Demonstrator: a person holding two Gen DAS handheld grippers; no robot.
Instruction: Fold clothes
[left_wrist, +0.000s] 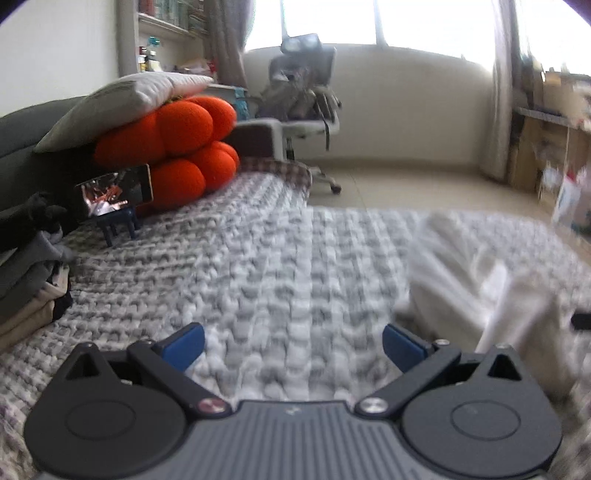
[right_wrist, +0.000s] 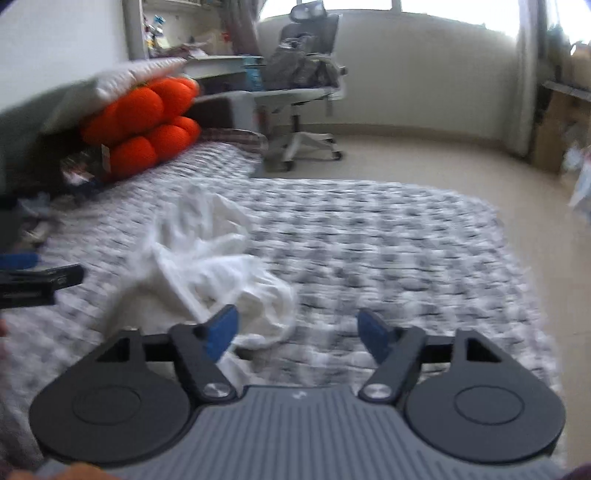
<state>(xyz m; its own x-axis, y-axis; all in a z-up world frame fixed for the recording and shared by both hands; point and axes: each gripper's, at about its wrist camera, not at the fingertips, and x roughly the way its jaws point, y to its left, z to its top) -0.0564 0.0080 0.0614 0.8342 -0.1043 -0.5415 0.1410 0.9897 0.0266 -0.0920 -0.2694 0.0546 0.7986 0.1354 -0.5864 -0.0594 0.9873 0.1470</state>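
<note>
A crumpled white garment (right_wrist: 207, 266) lies on the grey-and-white knitted bed cover (right_wrist: 369, 236). In the left wrist view the same white garment (left_wrist: 472, 280) shows blurred at the right. My left gripper (left_wrist: 293, 345) hovers open over bare cover, the garment just right of its right finger. My right gripper (right_wrist: 297, 330) is open too, its left blue pad over the garment's near edge. Nothing sits between either pair of fingers. The left gripper's black finger (right_wrist: 40, 282) pokes in at the left edge of the right wrist view.
A stack of folded clothes (left_wrist: 29, 288) sits at the left edge of the bed. Orange cushions (left_wrist: 173, 147) under a grey pillow and a phone on a stand (left_wrist: 114, 192) lie at the bed head. An office chair (right_wrist: 306, 85) stands on the floor beyond.
</note>
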